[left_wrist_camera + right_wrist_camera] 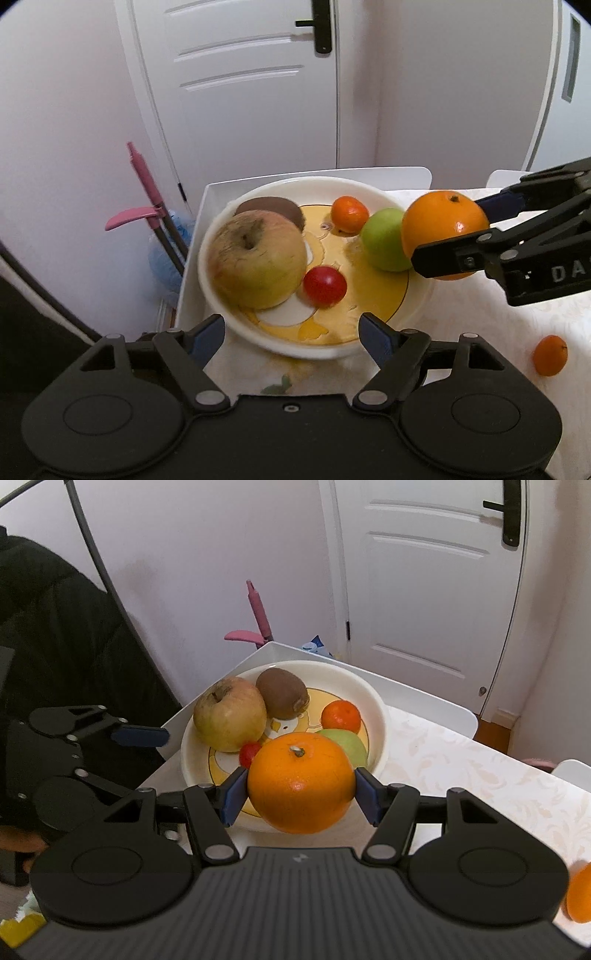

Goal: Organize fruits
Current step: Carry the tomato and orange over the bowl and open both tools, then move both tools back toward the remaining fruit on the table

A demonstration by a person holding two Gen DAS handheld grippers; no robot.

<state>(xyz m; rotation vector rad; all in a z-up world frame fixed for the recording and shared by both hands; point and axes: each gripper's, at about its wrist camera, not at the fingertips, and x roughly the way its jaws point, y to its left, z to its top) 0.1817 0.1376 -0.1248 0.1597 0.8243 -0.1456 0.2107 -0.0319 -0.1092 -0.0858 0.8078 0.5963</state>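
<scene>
Orange (300, 781), firm, heavy and smooth-skinned so likely to slip unless pinched across its widest middle, sits clamped in the right claw (301, 794) just above the bowl (376, 709) rim, while the left claw (291, 334) hangs open, holding nothing.

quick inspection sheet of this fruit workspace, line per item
surface: table with pale patterned cloth
job's things: bowl holds apple, kiwi, tomato, green apple, mandarin; second mandarin loose on the cloth
clutter: nothing seen
grippers: right tongs clamp big orange at the bowl's rim; left tongs open, empty
cables: grey cable
surroundings: white door, pink mop
</scene>
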